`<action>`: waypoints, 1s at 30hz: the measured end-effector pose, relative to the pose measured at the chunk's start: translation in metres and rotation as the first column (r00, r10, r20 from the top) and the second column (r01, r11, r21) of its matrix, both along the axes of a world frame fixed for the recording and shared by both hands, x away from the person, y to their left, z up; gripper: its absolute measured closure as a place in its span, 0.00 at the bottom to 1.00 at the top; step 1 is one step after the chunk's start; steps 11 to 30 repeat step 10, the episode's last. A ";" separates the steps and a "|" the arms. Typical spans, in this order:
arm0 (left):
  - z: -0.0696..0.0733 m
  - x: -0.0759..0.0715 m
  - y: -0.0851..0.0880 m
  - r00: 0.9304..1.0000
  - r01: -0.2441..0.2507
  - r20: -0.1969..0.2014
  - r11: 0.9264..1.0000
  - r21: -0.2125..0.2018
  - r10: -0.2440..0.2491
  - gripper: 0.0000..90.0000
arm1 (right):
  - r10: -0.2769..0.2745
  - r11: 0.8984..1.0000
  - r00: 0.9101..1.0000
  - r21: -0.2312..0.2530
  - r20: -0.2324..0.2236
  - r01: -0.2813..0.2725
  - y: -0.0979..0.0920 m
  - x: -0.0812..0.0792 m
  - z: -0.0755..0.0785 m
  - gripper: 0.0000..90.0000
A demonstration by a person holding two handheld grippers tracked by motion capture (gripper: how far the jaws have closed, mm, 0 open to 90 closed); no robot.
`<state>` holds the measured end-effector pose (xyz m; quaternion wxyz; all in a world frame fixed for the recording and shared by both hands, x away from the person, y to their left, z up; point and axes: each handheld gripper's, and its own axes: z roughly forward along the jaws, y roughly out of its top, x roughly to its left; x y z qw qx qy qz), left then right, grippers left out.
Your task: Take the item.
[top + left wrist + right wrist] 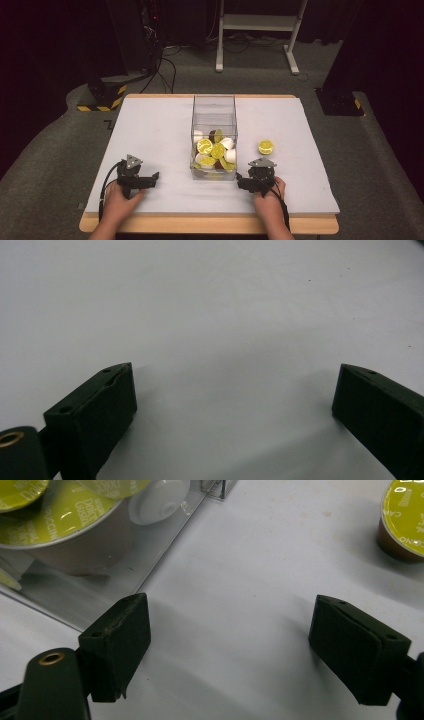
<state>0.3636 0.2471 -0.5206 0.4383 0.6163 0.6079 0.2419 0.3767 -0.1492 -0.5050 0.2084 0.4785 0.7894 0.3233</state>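
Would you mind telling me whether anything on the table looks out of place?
One capsule sits alone on the white mat, to the right of the clear box, while the other capsules are piled inside it.

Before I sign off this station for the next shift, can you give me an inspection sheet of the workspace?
Surface: white mat on a wooden table, flat, no spills seen.
Job's things: clear box at mid-table holding a pile of capsules; one loose capsule on the mat to the box's right, lid up.
Clutter: nothing seen.
Grippers: left gripper and right gripper both low over the mat near the front edge, jaws open, nothing between them.
Cables: one trails from each gripper; more on the floor behind the table.
Surroundings: grey carpet, white stand, dark equipment at the back.
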 end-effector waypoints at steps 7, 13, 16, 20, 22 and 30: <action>0.000 0.000 0.000 1.000 0.000 0.001 1.000 0.005 0.000 0.05 | 0.027 1.000 0.999 -0.005 -0.020 -0.027 0.001 0.002 0.000 0.10; 0.000 0.000 0.000 1.000 0.001 0.000 1.000 0.004 -0.001 0.05 | 0.027 1.000 0.999 -0.005 -0.020 -0.027 0.001 0.002 0.000 0.10; 0.000 0.000 0.000 1.000 0.001 0.000 1.000 0.004 -0.001 0.05 | 0.027 1.000 0.999 -0.005 -0.020 -0.027 0.001 0.002 0.000 0.10; 0.000 0.000 0.000 1.000 0.001 0.000 1.000 0.004 -0.001 0.05 | 0.027 1.000 0.999 -0.005 -0.020 -0.027 0.001 0.002 0.000 0.10; 0.000 0.000 0.000 1.000 0.001 0.000 1.000 0.004 -0.001 0.05 | 0.027 1.000 0.999 -0.005 -0.020 -0.027 0.001 0.002 0.000 0.10; 0.000 0.000 0.000 1.000 0.001 0.000 1.000 0.004 -0.001 0.05 | 0.027 1.000 0.999 -0.005 -0.020 -0.027 0.001 0.002 0.000 0.10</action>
